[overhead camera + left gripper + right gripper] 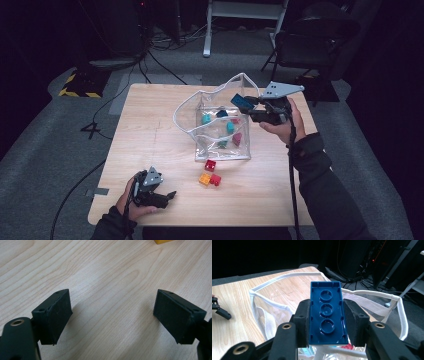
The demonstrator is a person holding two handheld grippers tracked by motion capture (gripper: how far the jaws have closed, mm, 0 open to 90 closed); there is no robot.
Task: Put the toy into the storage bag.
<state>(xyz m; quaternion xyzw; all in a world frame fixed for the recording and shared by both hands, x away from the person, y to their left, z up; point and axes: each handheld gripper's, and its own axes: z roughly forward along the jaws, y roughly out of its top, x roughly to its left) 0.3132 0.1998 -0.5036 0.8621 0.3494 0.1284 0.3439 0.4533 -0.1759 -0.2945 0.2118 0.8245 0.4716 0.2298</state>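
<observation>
From the high view, the right gripper (248, 106) holds a blue brick (242, 101) at the rim of the clear bag (200, 155), which stands open on the table (150, 140) with several bricks already inside. The left gripper (167, 196) rests near the table's front edge, well apart from the bag; a red brick (210, 165), an orange brick (204, 178) and another red one (215, 179) lie on the wood just in front of the bag.

In the left gripper view the jaws stand apart over bare wood with nothing between them.

In the right gripper view the pads clamp the blue brick's (327, 313) long sides, hollow underside facing the camera, above the bag's white-edged mouth (269, 281). To do this well, I judge the brick should be carried past the rim — over the middle of the opening — before letting go, since the soft edge sags inward and could catch it.
</observation>
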